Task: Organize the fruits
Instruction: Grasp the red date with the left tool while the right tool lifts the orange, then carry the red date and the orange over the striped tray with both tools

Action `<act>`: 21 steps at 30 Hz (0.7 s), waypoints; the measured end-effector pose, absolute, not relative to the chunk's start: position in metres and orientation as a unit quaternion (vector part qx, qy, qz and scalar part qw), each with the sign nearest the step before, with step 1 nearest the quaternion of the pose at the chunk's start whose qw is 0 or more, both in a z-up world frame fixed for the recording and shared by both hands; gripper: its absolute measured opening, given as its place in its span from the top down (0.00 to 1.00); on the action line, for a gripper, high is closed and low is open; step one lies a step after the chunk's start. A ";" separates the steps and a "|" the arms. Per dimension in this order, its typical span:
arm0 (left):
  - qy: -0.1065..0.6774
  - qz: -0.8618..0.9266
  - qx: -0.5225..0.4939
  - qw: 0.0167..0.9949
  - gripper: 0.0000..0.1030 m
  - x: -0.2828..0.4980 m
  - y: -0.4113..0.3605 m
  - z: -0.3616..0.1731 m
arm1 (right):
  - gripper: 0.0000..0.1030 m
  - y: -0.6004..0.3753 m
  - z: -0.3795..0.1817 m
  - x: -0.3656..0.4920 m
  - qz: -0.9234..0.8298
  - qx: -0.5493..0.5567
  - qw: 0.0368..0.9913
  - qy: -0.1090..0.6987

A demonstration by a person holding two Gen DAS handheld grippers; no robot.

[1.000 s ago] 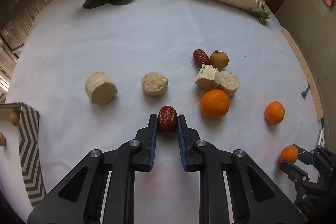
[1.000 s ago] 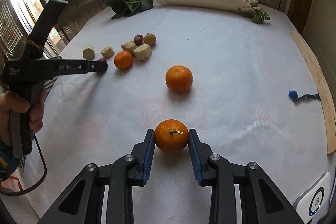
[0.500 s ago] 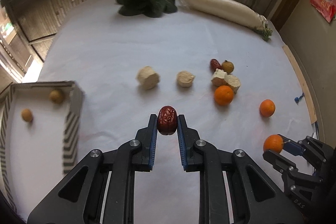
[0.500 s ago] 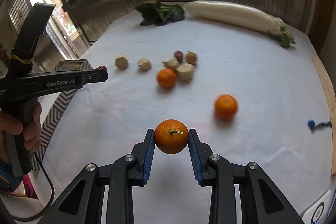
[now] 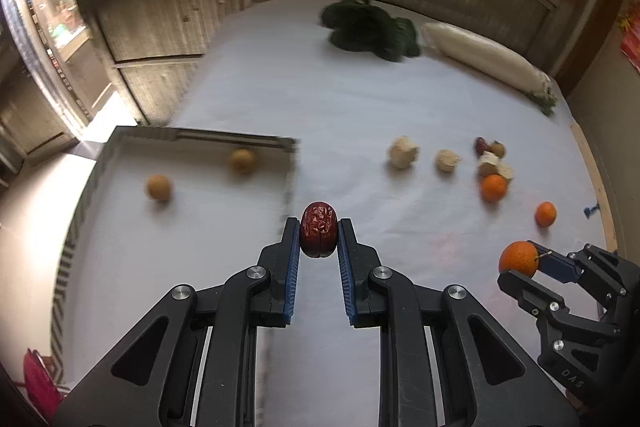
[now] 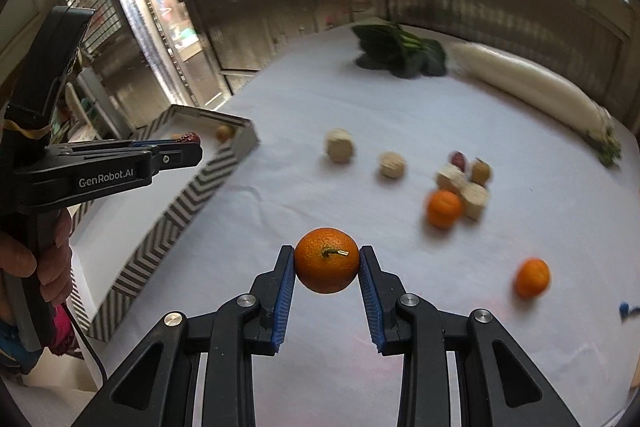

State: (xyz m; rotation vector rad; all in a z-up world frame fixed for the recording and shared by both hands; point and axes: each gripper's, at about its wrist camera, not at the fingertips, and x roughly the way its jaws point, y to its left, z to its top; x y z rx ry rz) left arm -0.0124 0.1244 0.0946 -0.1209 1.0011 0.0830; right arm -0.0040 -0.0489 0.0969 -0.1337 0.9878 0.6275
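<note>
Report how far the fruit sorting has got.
Done: two small brown fruits lie in the patterned tray. In hand: the left gripper holds a red date near the tray's edge, and the right gripper holds an orange. Left: two oranges, another date and a small brown fruit remain on the table.

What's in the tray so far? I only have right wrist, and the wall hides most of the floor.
Observer: Left wrist view shows a brown fruit by the tray's far wall and a second brown fruit left of it, apart.
Operator: Left claw gripping the date squarely?
Observer: Yes. Both pads press the date's sides, right at the tips.
Operator: Good. Right claw has the orange.
</note>
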 end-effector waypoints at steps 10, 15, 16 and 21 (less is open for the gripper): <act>0.477 0.084 -0.073 0.872 0.83 -0.038 0.183 0.092 | 0.70 0.018 0.108 -0.009 0.339 -0.085 0.824 0.447; 0.479 0.099 -0.076 0.869 0.83 -0.045 0.205 0.089 | 0.70 0.045 0.108 -0.009 0.354 -0.093 0.818 0.443; 0.479 0.102 -0.076 0.869 0.83 -0.046 0.210 0.088 | 0.70 0.052 0.108 -0.009 0.358 -0.095 0.816 0.443; 0.481 0.109 -0.080 0.866 0.83 -0.047 0.227 0.084 | 0.70 0.074 0.109 -0.008 0.371 -0.102 0.811 0.441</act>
